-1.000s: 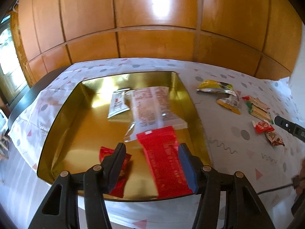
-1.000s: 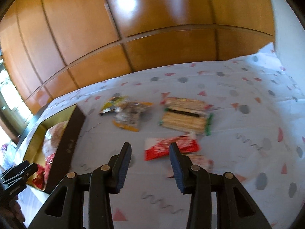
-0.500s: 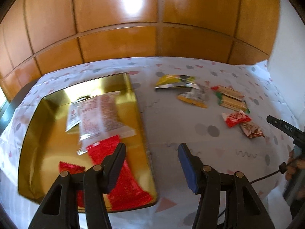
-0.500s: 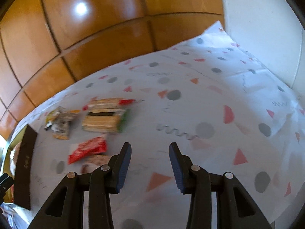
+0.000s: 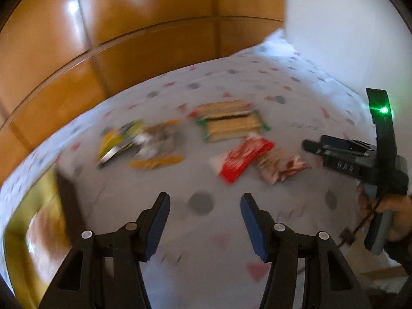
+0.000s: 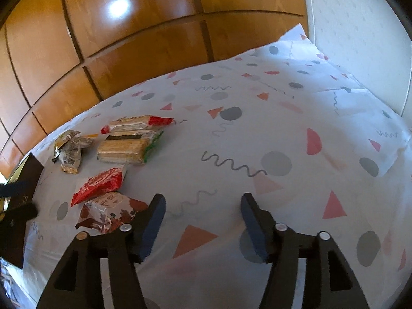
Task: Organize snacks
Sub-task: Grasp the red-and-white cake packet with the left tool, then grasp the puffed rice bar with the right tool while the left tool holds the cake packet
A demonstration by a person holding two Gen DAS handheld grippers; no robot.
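Note:
Several snack packets lie on the patterned tablecloth (image 6: 257, 141). A red packet (image 5: 240, 161) and a brown packet (image 5: 282, 166) lie closest, with green and red cracker packs (image 5: 233, 126) behind and a yellow packet (image 5: 118, 141) to the left. My left gripper (image 5: 204, 203) is open and empty, just short of the red packet. My right gripper (image 6: 203, 203) is open and empty over bare cloth; the brown packet (image 6: 110, 212) and red packet (image 6: 99, 185) lie to its left. The right gripper also shows in the left wrist view (image 5: 345, 155).
The gold tray (image 5: 49, 206) with packets in it stands at the far left; its dark outer wall shows in the right wrist view (image 6: 24, 180). A wooden panelled wall (image 6: 128, 25) runs behind the table and a white wall (image 6: 360, 38) stands at the right.
My left gripper has swung right, away from the gold tray, to face the loose packets. My right gripper has turned right, then partly back, and the packets sit at its left.

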